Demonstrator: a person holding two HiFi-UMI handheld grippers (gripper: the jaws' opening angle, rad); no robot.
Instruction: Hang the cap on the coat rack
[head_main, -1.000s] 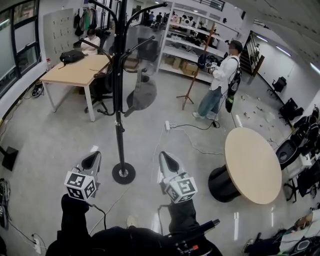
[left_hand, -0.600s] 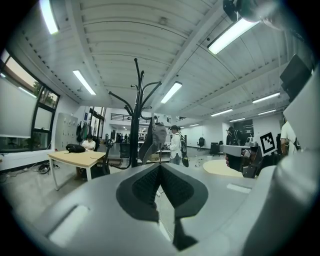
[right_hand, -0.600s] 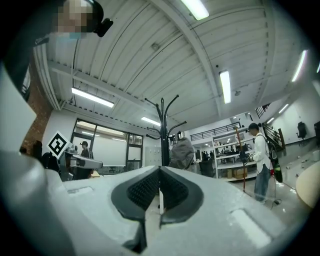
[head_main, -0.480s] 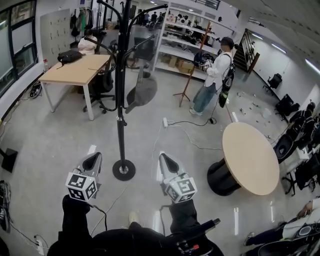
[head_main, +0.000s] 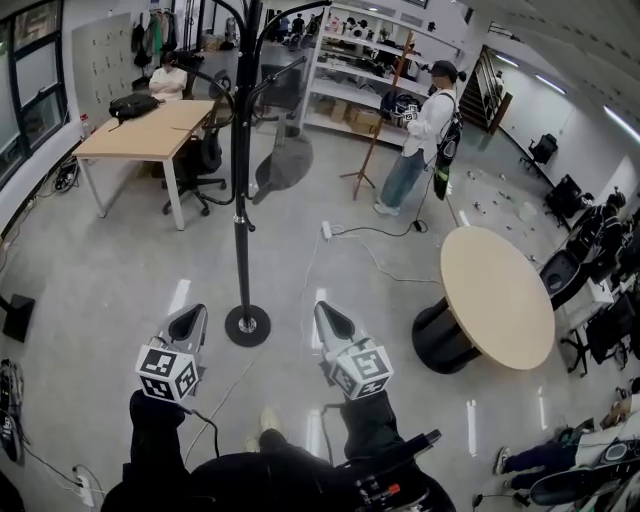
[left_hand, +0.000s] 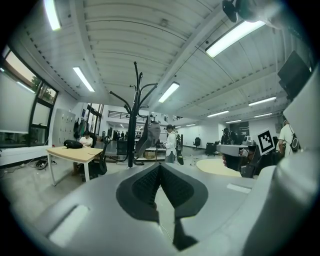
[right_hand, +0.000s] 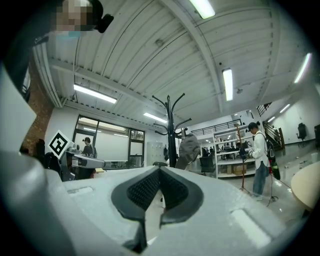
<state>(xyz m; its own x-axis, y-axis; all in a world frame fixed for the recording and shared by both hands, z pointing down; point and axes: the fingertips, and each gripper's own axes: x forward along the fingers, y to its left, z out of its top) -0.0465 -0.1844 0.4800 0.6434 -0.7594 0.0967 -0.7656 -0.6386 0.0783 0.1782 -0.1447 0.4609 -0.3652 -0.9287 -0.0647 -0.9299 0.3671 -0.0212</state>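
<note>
The black coat rack (head_main: 241, 200) stands on its round base (head_main: 247, 325) just ahead of me. A grey cap (head_main: 282, 165) hangs from one of its right-hand hooks. My left gripper (head_main: 188, 322) is low and left of the base, shut and empty. My right gripper (head_main: 330, 318) is to the right of the base, also shut with nothing between its pads. The left gripper view shows the rack (left_hand: 134, 115) and the hanging cap (left_hand: 147, 135) beyond the closed jaw tips (left_hand: 160, 167). In the right gripper view, the rack (right_hand: 171, 130) and cap (right_hand: 189, 147) stand past the closed tips (right_hand: 160, 170).
A wooden desk (head_main: 140, 135) with a black bag is at the back left, with a seated person (head_main: 167, 80) behind it. A round table (head_main: 497, 297) is on the right. A standing person (head_main: 420, 130) is by the shelves (head_main: 350, 70). A power strip (head_main: 327, 230) and cable lie on the floor.
The rack's base has slid a little up and away in the head view, so it now stands slightly farther from me. Both grippers stay shut and low.
</note>
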